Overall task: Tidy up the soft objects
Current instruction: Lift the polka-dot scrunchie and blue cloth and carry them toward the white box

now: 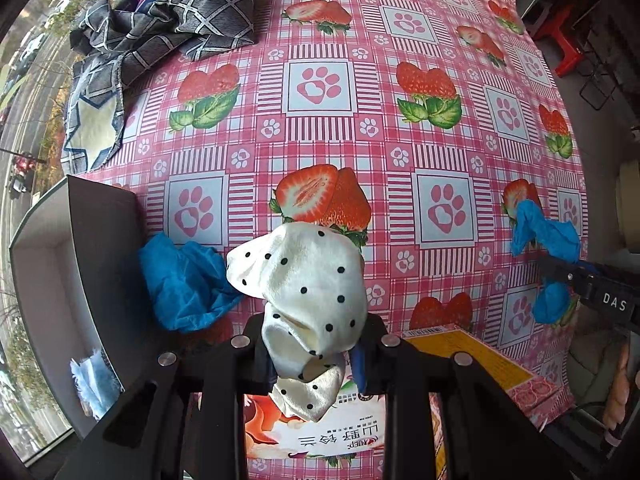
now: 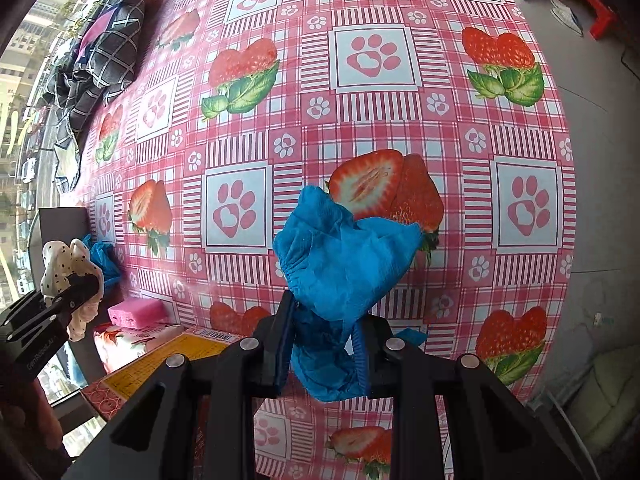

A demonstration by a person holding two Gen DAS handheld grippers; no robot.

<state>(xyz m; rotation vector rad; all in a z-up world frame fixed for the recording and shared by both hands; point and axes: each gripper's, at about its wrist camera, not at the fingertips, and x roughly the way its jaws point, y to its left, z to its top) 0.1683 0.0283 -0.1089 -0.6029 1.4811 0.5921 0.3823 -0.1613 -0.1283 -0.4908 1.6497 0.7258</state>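
Observation:
My left gripper [image 1: 312, 352] is shut on a white polka-dot cloth [image 1: 308, 280] and holds it above the near table edge; it also shows in the right wrist view [image 2: 68, 276]. My right gripper [image 2: 324, 344] is shut on a crumpled blue shoe cover [image 2: 344, 264], held above the strawberry tablecloth [image 2: 360, 120]; it shows at the right of the left wrist view [image 1: 544, 232]. A second blue shoe cover [image 1: 184, 284] lies beside the dark-lined box [image 1: 100, 240] at the left.
A dark checked cloth pile [image 1: 168, 20] lies at the far left corner. A printed flat carton [image 1: 472, 356] lies under my left gripper. A pink sponge [image 2: 136, 310] sits near the front edge. Red stools [image 1: 568, 40] stand on the floor beyond the table.

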